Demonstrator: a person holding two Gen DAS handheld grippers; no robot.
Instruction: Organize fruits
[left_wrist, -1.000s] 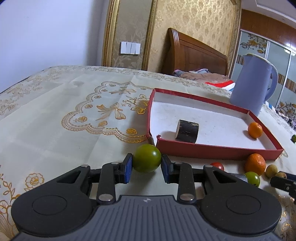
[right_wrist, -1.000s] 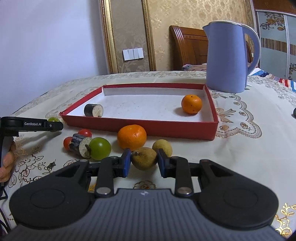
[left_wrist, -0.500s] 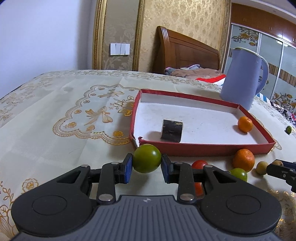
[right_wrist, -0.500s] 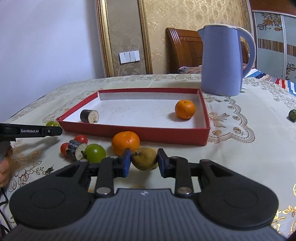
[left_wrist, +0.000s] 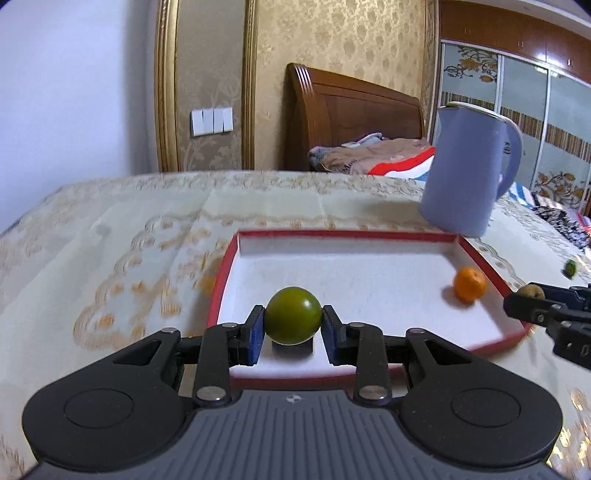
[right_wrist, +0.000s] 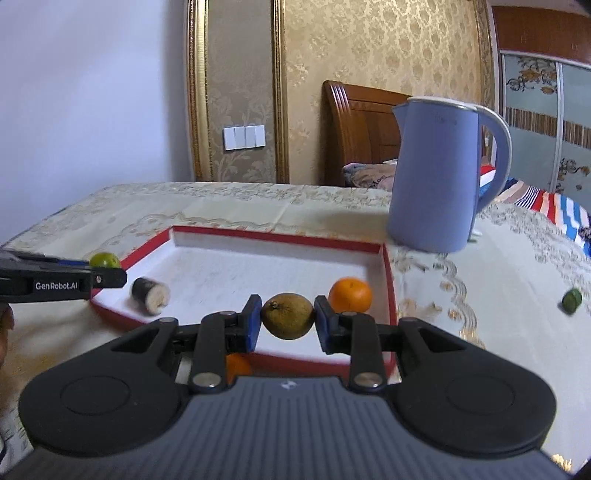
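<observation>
The left claw (left_wrist: 293, 325) pinches a green fruit (left_wrist: 293, 315) and the right claw (right_wrist: 287, 320) a brownish-green fruit (right_wrist: 287, 315), both held above the near part of the red tray (left_wrist: 345, 236). I would lower each close to the white floor, clear of the orange (right_wrist: 350, 294) and dark cut piece (right_wrist: 150, 295), before spreading the pads. A second ago both fruits sat at the surface in front of the tray; now they are lifted and carried over its rim.

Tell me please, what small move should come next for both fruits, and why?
Probably lower both into the red-rimmed white tray, then open. The left hand-held gripper clamps a round green fruit, the right hand-held gripper a brownish-yellow fruit, both over it.
</observation>
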